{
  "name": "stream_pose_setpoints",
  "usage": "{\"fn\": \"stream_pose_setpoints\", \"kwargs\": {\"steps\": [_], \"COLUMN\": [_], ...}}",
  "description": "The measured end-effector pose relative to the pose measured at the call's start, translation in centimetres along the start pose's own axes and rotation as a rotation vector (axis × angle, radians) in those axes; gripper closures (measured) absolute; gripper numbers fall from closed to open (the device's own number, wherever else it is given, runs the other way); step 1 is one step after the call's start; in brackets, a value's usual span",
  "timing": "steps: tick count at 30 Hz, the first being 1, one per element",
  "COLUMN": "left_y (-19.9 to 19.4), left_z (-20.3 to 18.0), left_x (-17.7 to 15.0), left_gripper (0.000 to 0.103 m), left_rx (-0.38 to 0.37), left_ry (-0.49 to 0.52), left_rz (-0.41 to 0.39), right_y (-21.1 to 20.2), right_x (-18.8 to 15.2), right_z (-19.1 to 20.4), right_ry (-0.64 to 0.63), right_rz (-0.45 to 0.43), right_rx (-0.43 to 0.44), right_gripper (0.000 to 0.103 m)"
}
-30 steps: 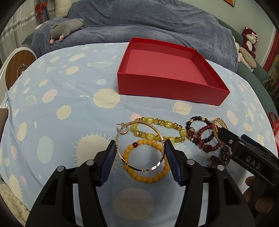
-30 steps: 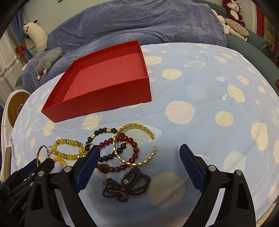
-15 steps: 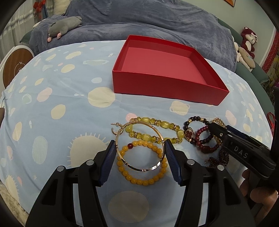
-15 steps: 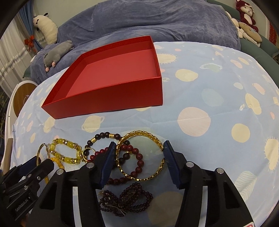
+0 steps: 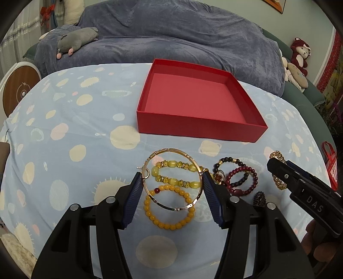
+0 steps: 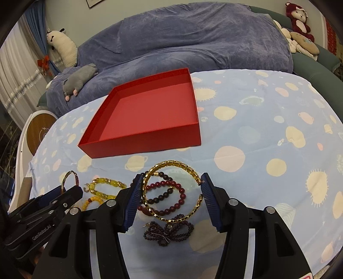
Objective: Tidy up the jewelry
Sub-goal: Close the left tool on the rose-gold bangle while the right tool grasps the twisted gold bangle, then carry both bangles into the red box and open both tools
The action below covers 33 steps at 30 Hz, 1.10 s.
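Left gripper (image 5: 172, 185): jaws clamped on the thin bangle (image 5: 171, 179), which appears raised off the cloth (image 5: 64, 120) above the yellow beads (image 5: 171, 176) and orange beads (image 5: 169, 207). Right gripper (image 6: 171, 193): jaws clamped on the gold cuff (image 6: 171, 191), over the dark red beads (image 6: 167, 195), near the cloth's front edge. Red box (image 6: 150, 137): behind the jewelry, towards the cloth's far edge; nothing inside

We note a grey plush toy (image 5: 77, 41) on the blue blanket (image 5: 193, 34) and a red plush monkey (image 6: 298, 16) beyond.
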State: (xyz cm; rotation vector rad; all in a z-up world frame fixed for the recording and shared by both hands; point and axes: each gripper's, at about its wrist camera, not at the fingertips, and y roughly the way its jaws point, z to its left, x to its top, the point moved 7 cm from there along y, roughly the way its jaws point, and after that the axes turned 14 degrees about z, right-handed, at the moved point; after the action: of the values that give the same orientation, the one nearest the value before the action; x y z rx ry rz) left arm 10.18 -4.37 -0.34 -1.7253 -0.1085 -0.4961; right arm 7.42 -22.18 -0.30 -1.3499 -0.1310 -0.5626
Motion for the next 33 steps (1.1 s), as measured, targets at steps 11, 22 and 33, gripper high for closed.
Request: {"fn": "stream_pose_setpoints", "kwargs": {"steps": [11, 22, 33], "left_y": [-1.3, 7.7, 13.6], "left_z": [-1.5, -1.7, -1.1], "left_x": [12.0, 23.5, 25.5], "left_gripper": [0.049, 0.049, 0.049], "left_rx": [-0.025, -0.027, 0.021], "left_ry": [0.082, 0.108, 0.140], "left_rz": [-0.057, 0.015, 0.077], "right_y": [-0.5, 8.1, 14.4], "right_x": [11.4, 22.4, 23.8], "right_z": [2.7, 2.5, 1.0], "right_ry": [-0.076, -0.118, -0.085], "right_rz": [-0.066, 0.002, 0.107], "right_rx": [0.034, -0.051, -0.074], "right_gripper": [0.050, 0.050, 0.049]}}
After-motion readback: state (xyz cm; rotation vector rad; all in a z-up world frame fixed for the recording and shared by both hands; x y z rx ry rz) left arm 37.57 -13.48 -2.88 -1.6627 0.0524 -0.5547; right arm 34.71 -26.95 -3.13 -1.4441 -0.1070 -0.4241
